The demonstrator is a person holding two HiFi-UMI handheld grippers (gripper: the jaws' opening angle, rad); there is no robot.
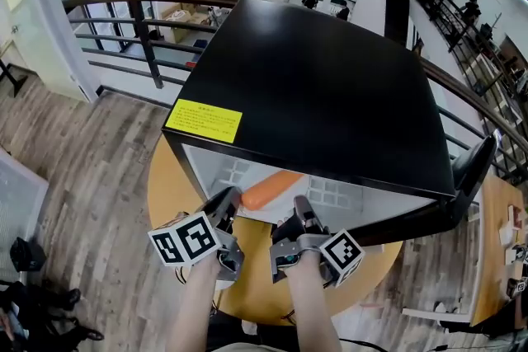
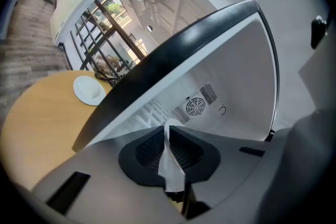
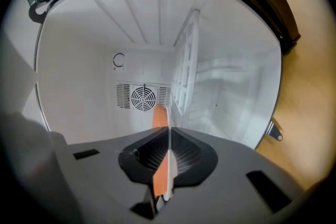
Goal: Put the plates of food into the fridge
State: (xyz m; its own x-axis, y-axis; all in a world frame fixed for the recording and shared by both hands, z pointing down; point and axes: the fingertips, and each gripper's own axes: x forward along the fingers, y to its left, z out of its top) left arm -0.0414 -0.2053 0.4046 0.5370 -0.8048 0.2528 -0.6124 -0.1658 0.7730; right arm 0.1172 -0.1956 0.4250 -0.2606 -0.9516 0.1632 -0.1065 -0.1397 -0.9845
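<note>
Plate [image 2: 169, 157]: white, thin rim, held at the mouth of the open fridge [image 1: 322, 86], just over the threshold and not yet set down on a shelf. It carries a long piece of orange food [image 1: 272, 190], possibly a carrot; the view is too poor to say.

Left gripper [image 1: 232, 198]: jaws clamped on the plate's rim on the near left side. Right gripper [image 1: 300, 208]: jaws clamped on the rim on the near right, with the orange food showing just beside the rim.

Handling, judged: a stiff plate, probably ceramic and breakable, and smooth enough to slide in the pads. The grip is on a thin rim only, so the load hangs forward of both grips. Hold the two rim points level with each other. If the plate tips, the food is likely to roll, since it lies loose on the plate.

View notes:
- The head view shows both grippers side by side, the fridge's black top with its yellow label [image 1: 204, 121], the door [image 1: 474, 169] swung out to the right, and the round wooden table [image 1: 177, 185] underneath. The plate itself is hardly visible against the white interior.
- The left gripper view alone shows a second small white dish [image 2: 89, 90] on the table beside the fridge.
- The right gripper view looks straight into the fridge: back-wall fan grille [image 3: 142, 96] and white walls.
</note>
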